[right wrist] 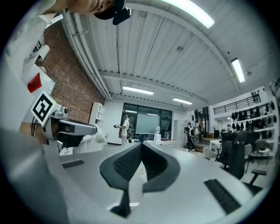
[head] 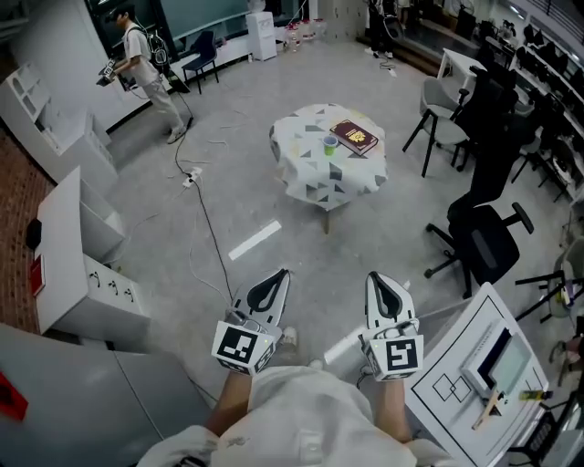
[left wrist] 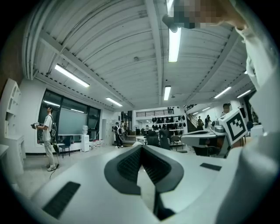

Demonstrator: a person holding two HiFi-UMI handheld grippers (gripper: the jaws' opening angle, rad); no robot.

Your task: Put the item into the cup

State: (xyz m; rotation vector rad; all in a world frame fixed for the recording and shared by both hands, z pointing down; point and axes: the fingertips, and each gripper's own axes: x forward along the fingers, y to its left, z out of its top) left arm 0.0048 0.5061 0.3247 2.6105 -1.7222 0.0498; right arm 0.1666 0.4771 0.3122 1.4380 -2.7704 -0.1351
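The right tool (right wrist: 141, 145) is seen from behind, its two dark ribbed jaws brought together at the tips with nothing held between them. At the left, the left tool (right wrist: 70, 128) is shown beside a brick wall (right wrist: 76, 85). Far off, a standing person (right wrist: 126, 129) is seen before dark windows (right wrist: 146, 122). Office chairs (right wrist: 236, 159) are placed at the right, under long ceiling lights (right wrist: 189, 12).

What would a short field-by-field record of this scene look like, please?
table: cloth-covered, across the floor ahead of the person
cup: green, on the table
book: dark red, lying flat just right of the cup
left gripper: jaws together, nothing between them, held near the body
right gripper: jaws together, nothing between them, held near the body
task state: not yet begun
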